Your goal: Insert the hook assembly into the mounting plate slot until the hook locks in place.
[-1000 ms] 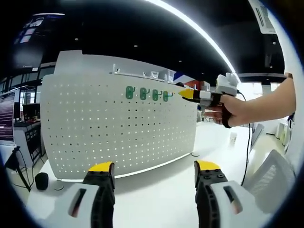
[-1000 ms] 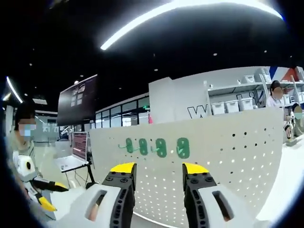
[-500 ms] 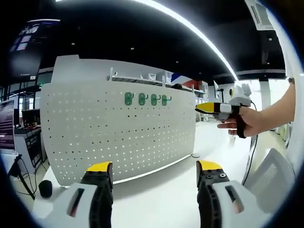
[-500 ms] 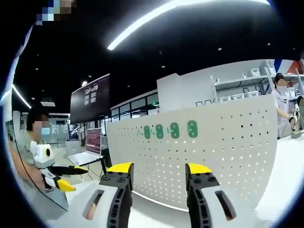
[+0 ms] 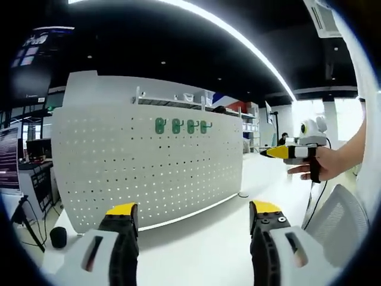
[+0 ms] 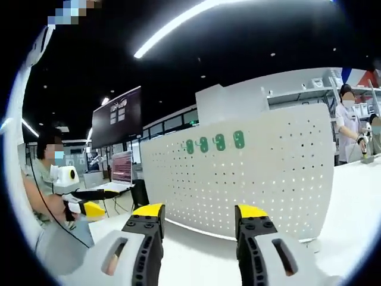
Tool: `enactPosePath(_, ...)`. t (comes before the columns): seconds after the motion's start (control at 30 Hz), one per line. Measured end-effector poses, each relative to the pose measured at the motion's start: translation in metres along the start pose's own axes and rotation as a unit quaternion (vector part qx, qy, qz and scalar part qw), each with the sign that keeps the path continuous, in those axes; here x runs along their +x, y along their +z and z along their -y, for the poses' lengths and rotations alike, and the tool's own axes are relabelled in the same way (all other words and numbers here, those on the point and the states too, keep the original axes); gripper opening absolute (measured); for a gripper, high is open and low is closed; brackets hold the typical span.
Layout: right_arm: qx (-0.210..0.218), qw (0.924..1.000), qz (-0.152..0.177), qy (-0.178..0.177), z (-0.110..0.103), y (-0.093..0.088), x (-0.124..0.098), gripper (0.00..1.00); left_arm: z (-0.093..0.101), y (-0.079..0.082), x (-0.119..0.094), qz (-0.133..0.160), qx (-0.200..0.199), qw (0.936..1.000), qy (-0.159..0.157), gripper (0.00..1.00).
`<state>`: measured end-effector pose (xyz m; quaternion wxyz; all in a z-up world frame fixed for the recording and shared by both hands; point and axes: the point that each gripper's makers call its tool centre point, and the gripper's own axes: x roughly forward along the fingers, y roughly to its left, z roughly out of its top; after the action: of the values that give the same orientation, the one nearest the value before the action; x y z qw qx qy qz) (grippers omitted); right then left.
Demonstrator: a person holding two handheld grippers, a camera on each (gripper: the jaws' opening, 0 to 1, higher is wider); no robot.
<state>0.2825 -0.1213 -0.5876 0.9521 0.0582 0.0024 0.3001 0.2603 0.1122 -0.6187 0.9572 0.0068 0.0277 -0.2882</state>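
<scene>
A white perforated mounting plate (image 5: 149,167) (image 6: 250,179) stands upright on the white table. Several green hooks (image 5: 181,126) (image 6: 214,143) hang in a row near its top edge. My left gripper (image 5: 193,217) is open with nothing between its yellow-tipped jaws, well back from the plate. My right gripper (image 6: 195,219) is open and empty too, also away from the plate. In the left gripper view the right gripper (image 5: 280,152) shows at the right, held in a hand. In the right gripper view the left gripper (image 6: 92,208) shows low at the left.
The white table (image 5: 202,238) runs in front of the plate. A small dark round object (image 5: 58,236) sits at the table's left end. A laptop (image 6: 116,173) stands beyond the plate's left edge. A person (image 6: 348,122) works at the far right.
Both grippers have drawn back from the plate, which looks smaller now. The right gripper has moved away to the right in the left gripper view.
</scene>
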Motion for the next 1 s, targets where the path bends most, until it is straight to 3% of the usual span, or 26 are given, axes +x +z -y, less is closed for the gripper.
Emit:
enactPosePath(0.5,0.006,0.9998,-0.02,0.002,-0.009,-0.022,-0.03,0.48,-0.005,0.005,-0.007,0.0,0.003,1.0,0.006,0.81)
enactPosePath(0.73,0.012,0.9996,-0.025,0.002,-0.011,-0.027,-0.031,0.49,-0.006,0.001,-0.012,-0.007,-0.001,1.0,0.004,0.81)
enactPosePath(0.8,0.015,0.9996,-0.022,0.004,-0.012,-0.026,-0.031,0.49,-0.004,0.004,-0.015,-0.006,0.021,0.9997,-0.004,0.81)
enactPosePath(1.0,0.013,0.9997,-0.022,-0.004,-0.01,-0.027,-0.032,0.5,-0.014,0.001,-0.018,-0.003,0.001,0.9999,0.013,0.8)
